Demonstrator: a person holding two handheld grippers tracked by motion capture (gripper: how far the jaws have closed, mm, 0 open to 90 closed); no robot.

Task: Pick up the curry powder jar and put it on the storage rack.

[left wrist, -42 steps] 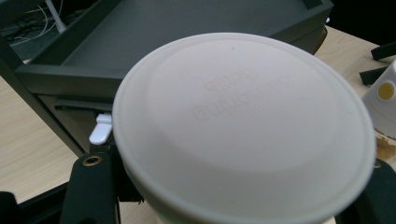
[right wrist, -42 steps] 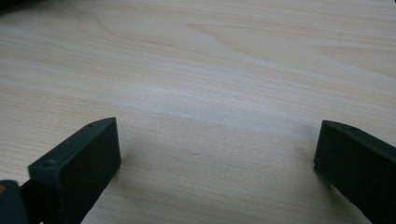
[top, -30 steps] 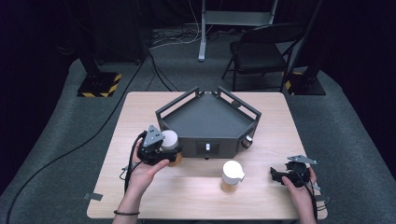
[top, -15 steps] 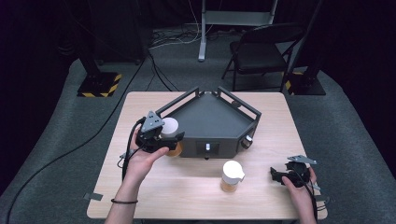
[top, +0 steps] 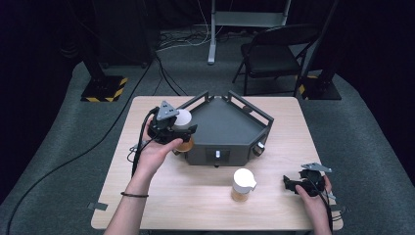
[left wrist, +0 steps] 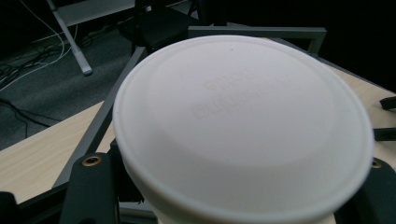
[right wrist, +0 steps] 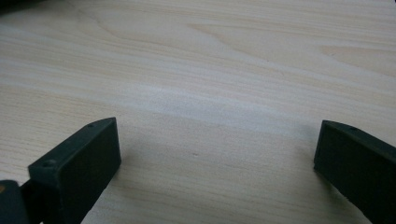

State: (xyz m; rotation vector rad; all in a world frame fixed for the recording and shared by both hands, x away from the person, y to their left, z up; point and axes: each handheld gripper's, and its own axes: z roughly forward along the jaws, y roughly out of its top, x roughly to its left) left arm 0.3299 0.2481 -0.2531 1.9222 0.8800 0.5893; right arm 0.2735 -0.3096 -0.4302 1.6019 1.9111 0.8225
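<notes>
White plastic marks the lid of the cup (top: 182,119) held in the left gripper (top: 172,128). In the high view this cup, amber below the lid, is carried at the left rim of the dark grey tray (top: 230,128), which stands at the middle of the table (top: 147,196) toward its far edge. The jaws are closed on the cup's sides. A second lidded cup (top: 242,185) stands on the bare wood near the front edge, just in front of the tray. The right gripper (top: 298,183) rests near the front right corner, well apart from both cups.

In the left gripper view the lid (left wrist: 243,126) sits between the black jaws, with the tray's rail (left wrist: 257,31) beyond it.

In the right gripper view the jaws stand wide over bare wood grain and hold nothing.

Procedure for the step in hand, judged as placing the cup in the tray: carry the base fully over the rail before lowering, keep the cup upright so the lid stays level, and set it on the tray floor before releasing the grip.

Compared with the frame one second earlier, the left gripper and its cup have moved from the tray's front left corner up and toward the far edge, over the rim. The second cup and the right gripper are unchanged.
</notes>
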